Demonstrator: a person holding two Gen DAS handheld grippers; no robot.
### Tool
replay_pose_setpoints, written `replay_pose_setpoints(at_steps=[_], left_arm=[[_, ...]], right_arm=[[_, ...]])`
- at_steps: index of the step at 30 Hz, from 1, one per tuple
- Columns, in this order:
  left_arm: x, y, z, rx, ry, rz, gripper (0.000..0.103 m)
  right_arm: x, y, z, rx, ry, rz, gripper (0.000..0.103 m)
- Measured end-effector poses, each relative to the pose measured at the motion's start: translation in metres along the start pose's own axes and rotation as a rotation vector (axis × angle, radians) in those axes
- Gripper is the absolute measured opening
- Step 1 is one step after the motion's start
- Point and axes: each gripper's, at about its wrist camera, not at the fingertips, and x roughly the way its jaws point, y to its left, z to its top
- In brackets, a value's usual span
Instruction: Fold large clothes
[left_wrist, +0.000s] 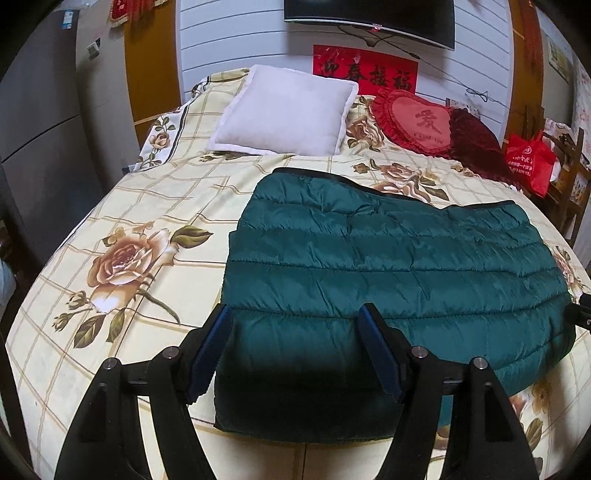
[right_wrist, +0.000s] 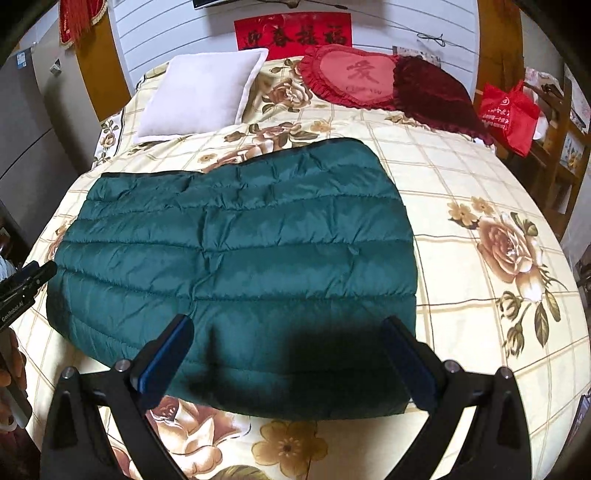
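1. A dark green quilted down jacket (left_wrist: 388, 266) lies folded into a broad, roughly rectangular bundle on a bed (left_wrist: 110, 206) covered with a cream sheet printed with a grid and large roses.
2. The jacket sits toward the near edge of the bed, with its black-trimmed edge on the far side, facing the pillows.
3. The left hand-held gripper (left_wrist: 295, 343) is spread wide, its blue-padded fingers (left_wrist: 212, 347) hanging over the jacket's near left corner; nothing is caught between them.
4. The right hand-held gripper (right_wrist: 291, 354) is likewise wide open above the jacket's near right part, holding nothing. Whether its tips touch the fabric cannot be told.
5. In the right wrist view, the left hand-held gripper's black body shows at the left edge, just beside the jacket's left side, with part of a person's hand (right_wrist: 11, 369) below it.
6. At the head of the bed lie a white square pillow (left_wrist: 284, 110), a red heart-shaped cushion (left_wrist: 417, 122) with a ruffled rim, and a dark red cushion (left_wrist: 476, 144) touching it.
7. A red bag (left_wrist: 528, 162) stands beside the bed on the right.
8. A red banner (left_wrist: 365, 70) with dark characters hangs on the white panelled wall, below a dark screen (left_wrist: 369, 14).
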Motion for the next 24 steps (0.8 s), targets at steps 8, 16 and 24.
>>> replay_pose_setpoints(at_steps=[8, 16, 24], left_arm=[[0.003, 0.003, -0.002, -0.009, 0.001, 0.015, 0.079], [0.006, 0.005, -0.002, -0.013, 0.000, 0.018, 0.079], [0.012, 0.009, -0.002, -0.022, 0.016, 0.020, 0.079]], right_arm=[[0.004, -0.007, -0.001, 0.016, 0.009, -0.007, 0.103], [0.009, -0.009, -0.003, 0.021, 0.019, -0.007, 0.103], [0.011, -0.015, 0.000, 0.026, 0.017, -0.017, 0.103]])
